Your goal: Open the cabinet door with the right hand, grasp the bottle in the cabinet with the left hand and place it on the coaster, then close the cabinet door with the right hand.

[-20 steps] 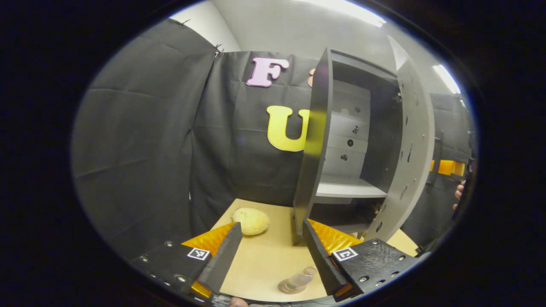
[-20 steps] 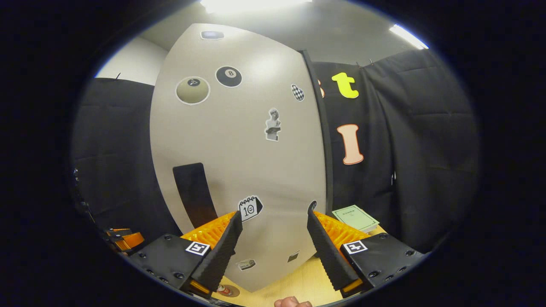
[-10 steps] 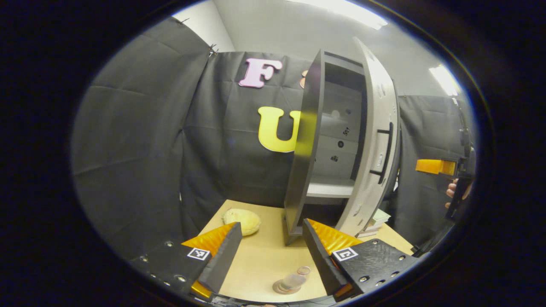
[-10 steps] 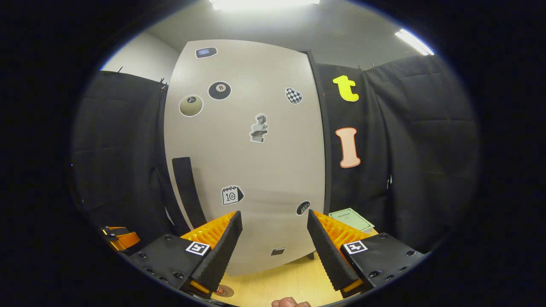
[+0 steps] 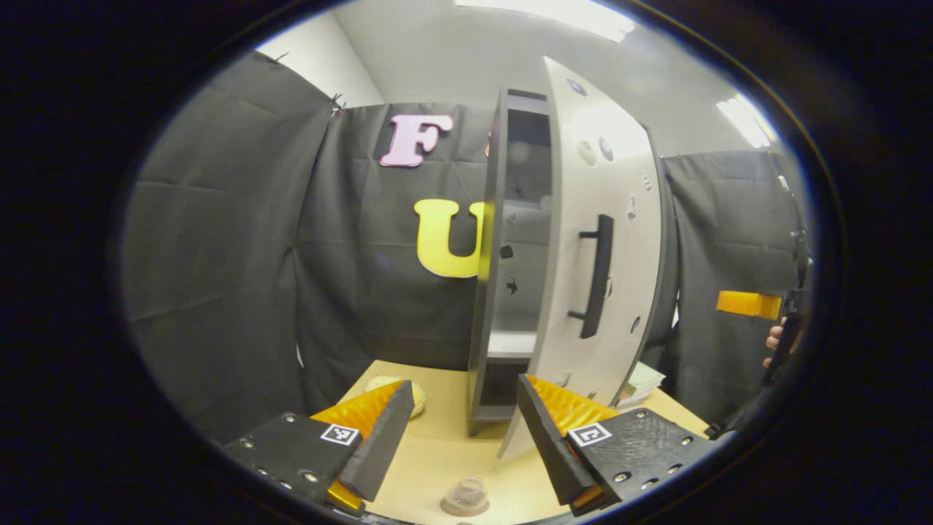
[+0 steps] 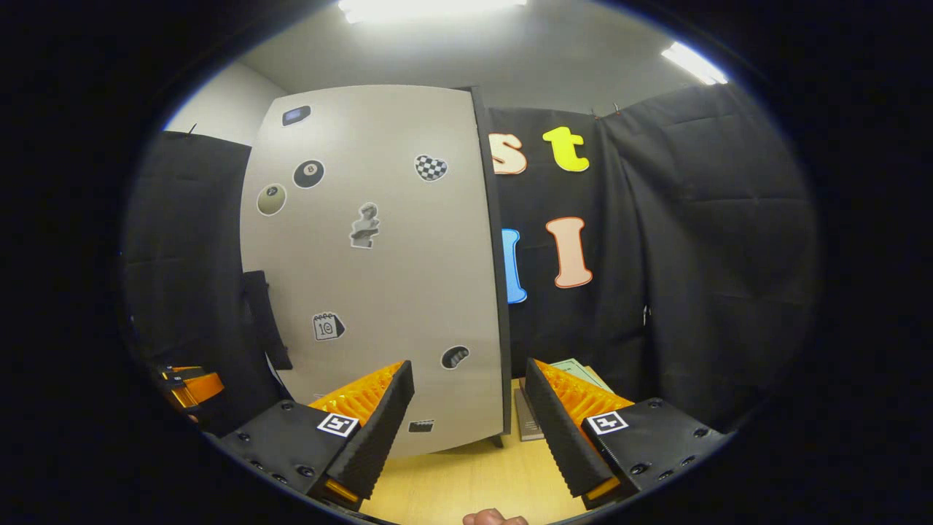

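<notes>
Cabinet door (image 6: 379,262) nearly shut.
Rigid panel, swings lightly; best taken by its handle (image 5: 596,275). Right gripper (image 6: 466,408) and left gripper (image 5: 459,430) gape empty.

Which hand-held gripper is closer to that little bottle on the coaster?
Left. The left hand-held gripper hovers open just above the bottle; the right hand-held gripper faces the cabinet door farther off.

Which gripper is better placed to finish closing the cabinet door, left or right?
Right. The right gripper faces the outside of the cabinet door, open and empty. The door stands ajar. The left gripper sits before the bottle on its coaster.
</notes>
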{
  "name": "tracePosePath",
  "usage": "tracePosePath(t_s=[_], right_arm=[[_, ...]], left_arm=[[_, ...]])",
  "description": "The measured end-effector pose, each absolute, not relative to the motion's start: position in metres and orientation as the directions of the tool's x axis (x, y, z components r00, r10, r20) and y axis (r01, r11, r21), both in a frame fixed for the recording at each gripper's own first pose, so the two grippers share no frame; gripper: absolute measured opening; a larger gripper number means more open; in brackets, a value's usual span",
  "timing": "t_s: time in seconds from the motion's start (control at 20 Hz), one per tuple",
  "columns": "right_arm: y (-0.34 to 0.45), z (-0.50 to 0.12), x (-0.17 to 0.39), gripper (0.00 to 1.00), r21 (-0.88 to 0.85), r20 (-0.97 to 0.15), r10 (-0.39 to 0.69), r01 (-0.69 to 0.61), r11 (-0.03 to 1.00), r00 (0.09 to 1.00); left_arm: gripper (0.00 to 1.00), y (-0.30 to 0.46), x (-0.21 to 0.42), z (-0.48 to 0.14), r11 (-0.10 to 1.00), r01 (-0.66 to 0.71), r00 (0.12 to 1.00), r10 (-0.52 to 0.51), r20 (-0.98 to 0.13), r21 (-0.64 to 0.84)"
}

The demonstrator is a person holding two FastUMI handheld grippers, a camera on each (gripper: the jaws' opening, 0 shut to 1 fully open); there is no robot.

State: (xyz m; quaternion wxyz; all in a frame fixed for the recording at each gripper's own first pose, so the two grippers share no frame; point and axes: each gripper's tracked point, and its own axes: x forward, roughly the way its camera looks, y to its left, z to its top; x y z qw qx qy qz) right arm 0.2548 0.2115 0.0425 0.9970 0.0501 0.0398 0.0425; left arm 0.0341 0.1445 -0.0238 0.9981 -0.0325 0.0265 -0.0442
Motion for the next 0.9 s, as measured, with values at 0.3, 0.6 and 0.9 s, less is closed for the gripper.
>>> tracePosePath(t_s=[0.3,0.6,0.9], right_arm=[[0.178,0.039,0.263,0.98,0.106,-0.057,0.056,-0.05,0.993,0.997],[0.161,0.035,0.265,0.98,0.109,-0.033,0.033,-0.029,0.994,0.999],[0.157,0.029,0.266,0.98,0.09,-0.03,0.044,-0.041,0.995,0.999]], left_arm=[[0.88,0.128,0.041,-0.015,0.99,0.101,0.995,-0.102,-0.012,-0.095],[0.88,0.128,0.05,-0.002,0.991,0.1,0.994,-0.095,0.054,-0.094],[0.86,0.128,0.052,0.003,0.99,0.091,0.993,-0.082,0.081,-0.105]])
